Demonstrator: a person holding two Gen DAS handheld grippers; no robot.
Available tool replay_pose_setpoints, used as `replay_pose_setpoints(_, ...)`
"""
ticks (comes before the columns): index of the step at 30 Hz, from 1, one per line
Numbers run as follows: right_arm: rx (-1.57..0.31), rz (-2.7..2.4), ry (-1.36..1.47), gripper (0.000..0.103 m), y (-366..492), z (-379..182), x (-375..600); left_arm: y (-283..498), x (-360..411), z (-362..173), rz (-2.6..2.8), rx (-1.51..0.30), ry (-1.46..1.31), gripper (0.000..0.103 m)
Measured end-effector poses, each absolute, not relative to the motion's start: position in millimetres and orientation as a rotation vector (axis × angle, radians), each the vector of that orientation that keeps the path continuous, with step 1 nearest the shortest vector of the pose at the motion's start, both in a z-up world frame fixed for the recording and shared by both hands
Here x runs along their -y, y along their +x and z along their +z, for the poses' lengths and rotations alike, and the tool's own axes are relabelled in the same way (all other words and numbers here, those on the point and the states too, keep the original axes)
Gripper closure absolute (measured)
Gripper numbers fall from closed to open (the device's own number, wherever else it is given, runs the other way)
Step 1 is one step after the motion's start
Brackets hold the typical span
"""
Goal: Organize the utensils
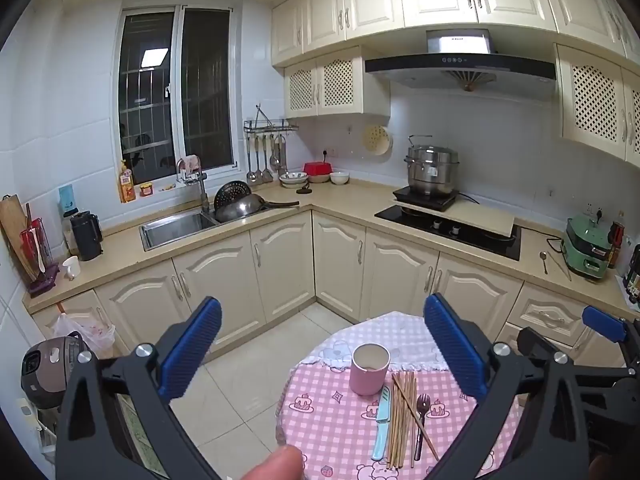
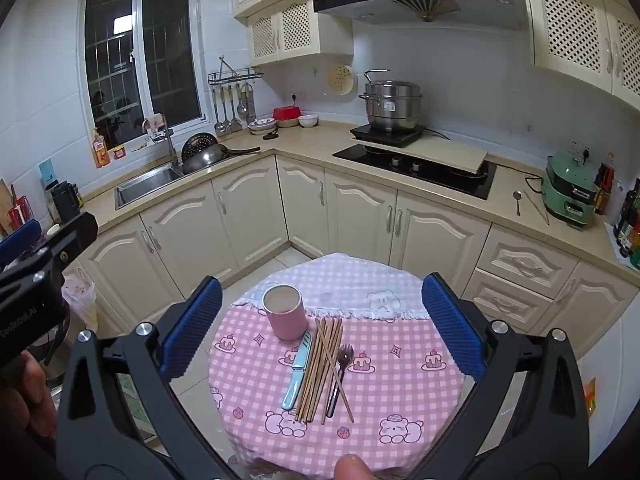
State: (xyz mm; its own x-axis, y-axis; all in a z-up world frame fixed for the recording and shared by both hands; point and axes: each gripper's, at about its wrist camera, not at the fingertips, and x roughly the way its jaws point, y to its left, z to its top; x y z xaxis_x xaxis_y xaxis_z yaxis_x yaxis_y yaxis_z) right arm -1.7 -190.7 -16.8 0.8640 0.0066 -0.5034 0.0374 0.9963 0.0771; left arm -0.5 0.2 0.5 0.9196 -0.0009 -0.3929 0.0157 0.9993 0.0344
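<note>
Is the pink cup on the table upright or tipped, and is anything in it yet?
Upright and empty. The pink cup stands mouth up, its inside bare; the knife, chopsticks and spoon lie beside it.

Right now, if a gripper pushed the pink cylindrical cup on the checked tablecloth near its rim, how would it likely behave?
The pink cylindrical cup stands upright, taller than wide, and looks empty, so a high push would probably tip it rather than slide it. The checked tablecloth might bunch and drag beneath. On its side, its round wall would likely roll toward the wooden chopsticks.
</note>
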Motion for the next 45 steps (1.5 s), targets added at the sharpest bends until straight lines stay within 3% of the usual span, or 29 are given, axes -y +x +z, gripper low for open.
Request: replay_pose_setpoints(45,-0.506,-0.041,0.052,0.005,14.4,12.8,187.2,21.0,-12.9,10.0,-0.007,-0.414,0.010,0.004)
